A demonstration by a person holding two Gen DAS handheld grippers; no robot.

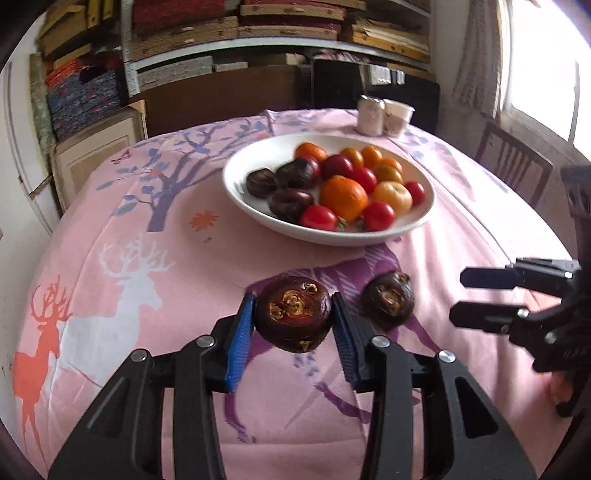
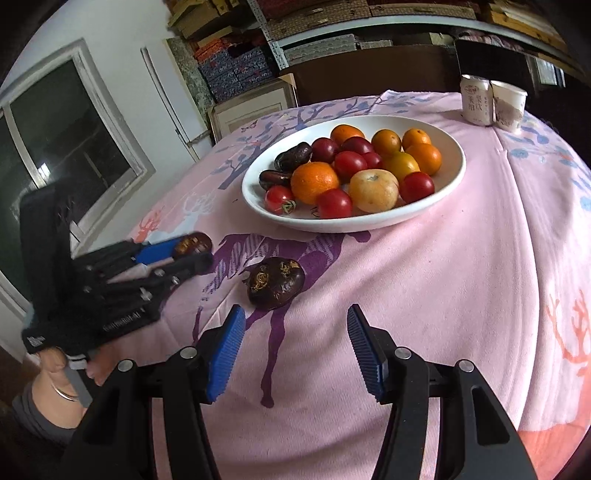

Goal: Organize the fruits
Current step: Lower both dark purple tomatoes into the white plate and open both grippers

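Note:
My left gripper (image 1: 293, 314) is shut on a dark brown water chestnut (image 1: 293, 314) and holds it just above the pink tablecloth; it also shows in the right wrist view (image 2: 192, 245). A second dark water chestnut (image 1: 387, 299) (image 2: 276, 282) lies on the cloth just to its right. My right gripper (image 2: 295, 332) is open and empty, close behind that loose chestnut; it shows at the right in the left wrist view (image 1: 458, 295). A white bowl (image 1: 240, 188) (image 2: 454, 173) beyond holds oranges, red tomatoes and dark chestnuts.
Two white cups (image 1: 384, 114) (image 2: 491, 103) stand at the table's far edge. A wooden chair (image 1: 513, 162) is at the right. Shelves with stacked boxes (image 1: 236, 33) line the wall behind the table.

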